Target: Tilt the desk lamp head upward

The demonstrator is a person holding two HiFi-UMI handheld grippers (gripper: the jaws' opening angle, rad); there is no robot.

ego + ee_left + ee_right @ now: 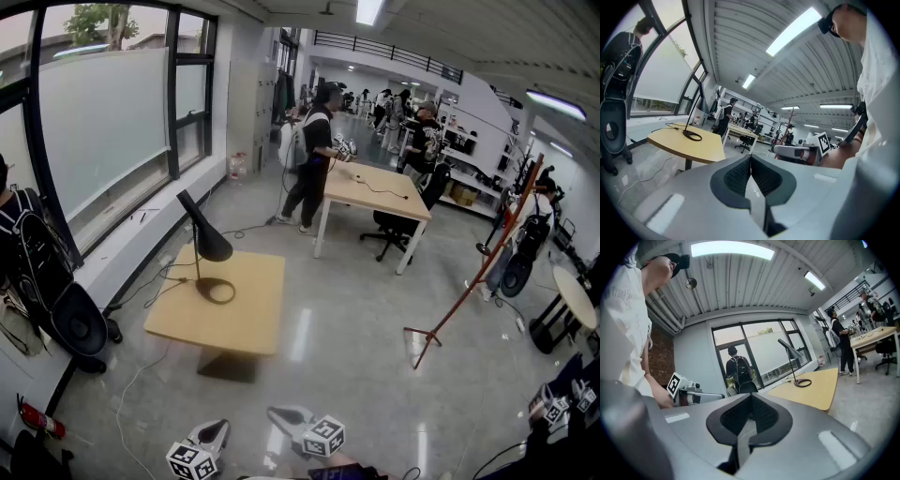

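Note:
A black desk lamp (205,246) stands on a low yellow table (246,319), with its cone head (212,241) tilted down and a ring base (217,292). The left gripper view shows the same lamp base (692,136) far off on the table (689,142). In the right gripper view the lamp (792,359) stands on the table (812,388). My left gripper (208,441) and right gripper (298,424) hang at the bottom edge of the head view, well short of the table. Both are shut with nothing between the jaws, seen also as the left gripper (751,174) and the right gripper (749,415).
A person with a backpack (312,155) stands by a larger wooden desk (378,190) with an office chair (405,219) behind. A red stand (478,272) leans at the right. A black cable (155,281) runs from the table to the window wall. Another person (28,253) stands at the left.

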